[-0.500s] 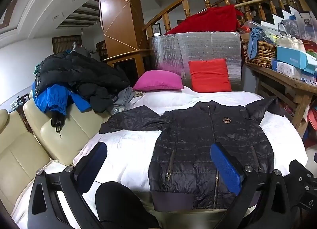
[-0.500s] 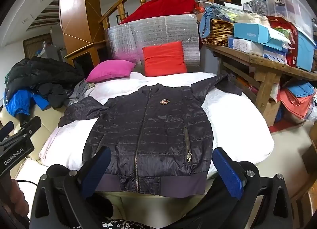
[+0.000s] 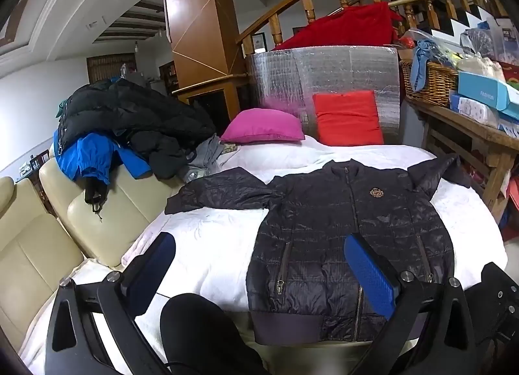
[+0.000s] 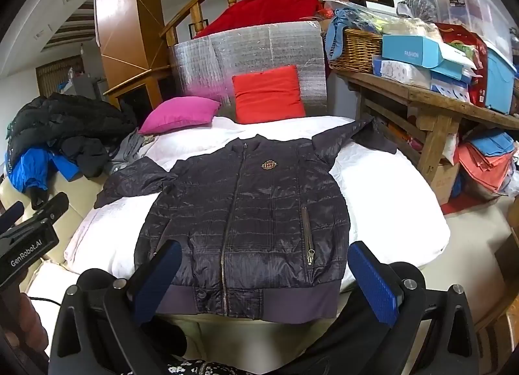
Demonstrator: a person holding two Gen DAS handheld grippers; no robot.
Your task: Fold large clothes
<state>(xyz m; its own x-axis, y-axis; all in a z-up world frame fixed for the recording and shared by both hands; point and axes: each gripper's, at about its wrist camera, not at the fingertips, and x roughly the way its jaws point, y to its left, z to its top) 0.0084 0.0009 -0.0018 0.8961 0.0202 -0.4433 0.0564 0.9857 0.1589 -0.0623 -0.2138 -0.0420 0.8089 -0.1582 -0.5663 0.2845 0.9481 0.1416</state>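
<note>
Jacket (image 4: 246,212) flat on bed (image 4: 389,206); wicker basket (image 4: 353,47) holds cloth; both hand-held grippers wide.

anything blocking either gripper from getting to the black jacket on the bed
Nothing visible. The black jacket lies flat on the white bed, with both the left gripper and right gripper open above its hem.

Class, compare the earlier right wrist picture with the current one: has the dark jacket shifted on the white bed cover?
No. The dark jacket lies spread flat in the same place, its collar still just below the red cushion.
</note>
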